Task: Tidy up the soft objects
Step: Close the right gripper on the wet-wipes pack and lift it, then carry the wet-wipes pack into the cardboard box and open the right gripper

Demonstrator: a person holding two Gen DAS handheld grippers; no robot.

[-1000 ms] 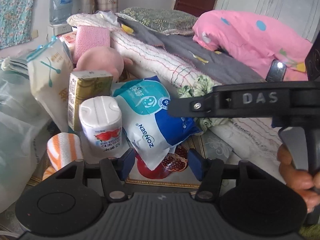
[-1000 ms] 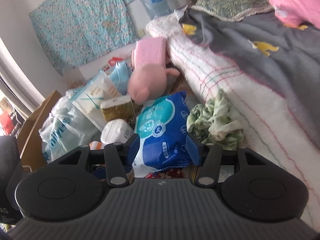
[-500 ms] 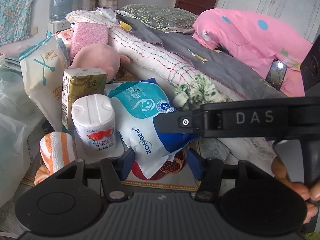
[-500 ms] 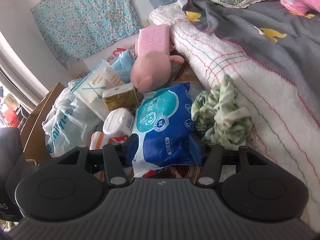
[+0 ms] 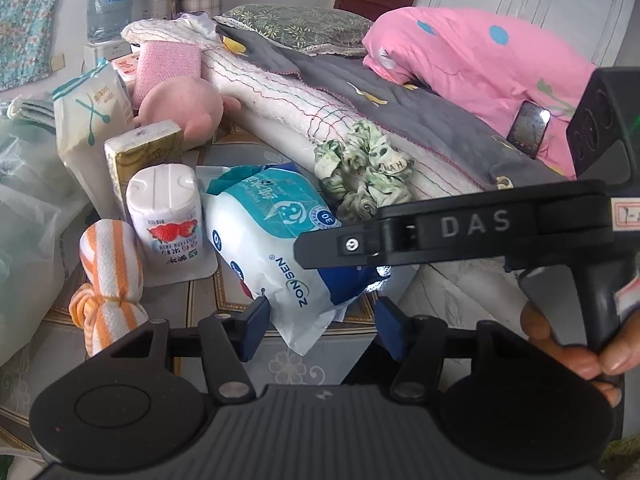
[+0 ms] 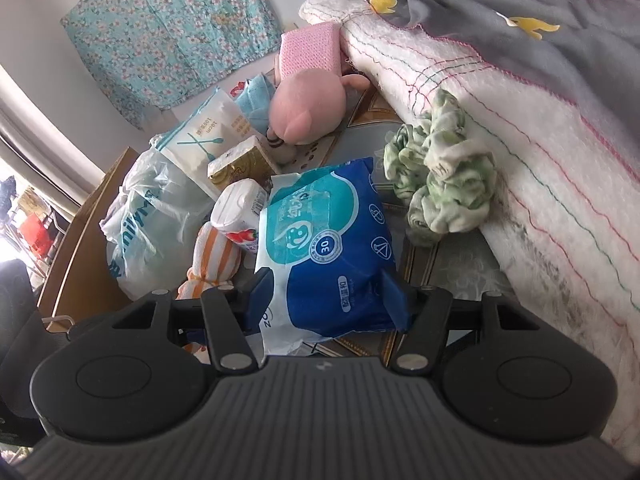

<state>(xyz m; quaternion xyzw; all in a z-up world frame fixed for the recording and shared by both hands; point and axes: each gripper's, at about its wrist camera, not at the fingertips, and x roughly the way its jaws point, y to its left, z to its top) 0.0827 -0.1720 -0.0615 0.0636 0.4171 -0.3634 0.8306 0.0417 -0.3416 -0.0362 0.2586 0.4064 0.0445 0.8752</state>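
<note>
Bedside floor | phone (image 5: 528, 130): left view only | left jaws apart | right jaws opening astride wipes pack (image 6: 326, 248)

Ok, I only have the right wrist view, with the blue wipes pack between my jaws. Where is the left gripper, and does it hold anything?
Observer: The left gripper is open and holds nothing. Its jaws stand either side of the wipes pack's near corner, not pressing on it.
Operator: How does mine look from there?
Observer: Side-on, your right gripper, its jaws opening around the pack, reaches in over the pack's dark blue end.
Operator: Anything fragile on the bed?
Observer: Yes, a phone leans against the pink quilt, outside your frame.
</note>
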